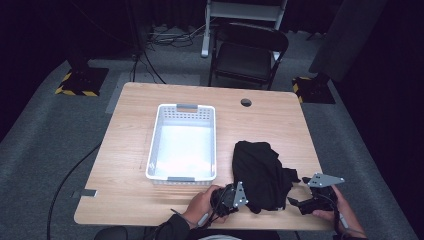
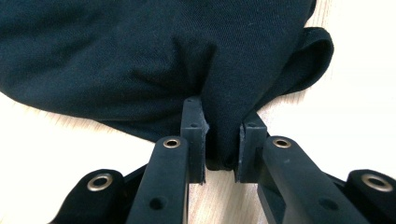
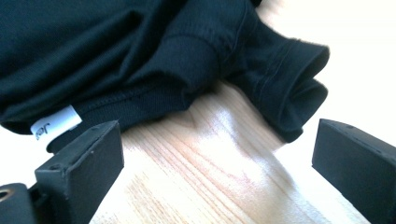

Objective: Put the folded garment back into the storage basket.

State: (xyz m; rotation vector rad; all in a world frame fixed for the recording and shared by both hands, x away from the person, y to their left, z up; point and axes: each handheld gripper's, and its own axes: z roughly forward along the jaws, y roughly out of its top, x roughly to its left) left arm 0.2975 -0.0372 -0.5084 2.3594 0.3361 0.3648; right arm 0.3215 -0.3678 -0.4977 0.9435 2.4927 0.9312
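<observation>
left tool (image 2: 223,140) pinching black garment (image 1: 260,172) | right tool (image 3: 215,177) wide | garment runs front-back

I see a plain black garment (image 1: 261,172) with a white label (image 3: 55,123), a white perforated basket (image 1: 183,142) with grey handles, and a pale wood-grain table (image 1: 125,165).

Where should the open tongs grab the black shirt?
Probably the rolled cuff of the shirt. It sticks out from the heap toward the right tongs, thick and raised off the table, with bare wood in front. Slide in low from the near side, one pad on each side of the roll. The left tongs already pinch a fold.
</observation>
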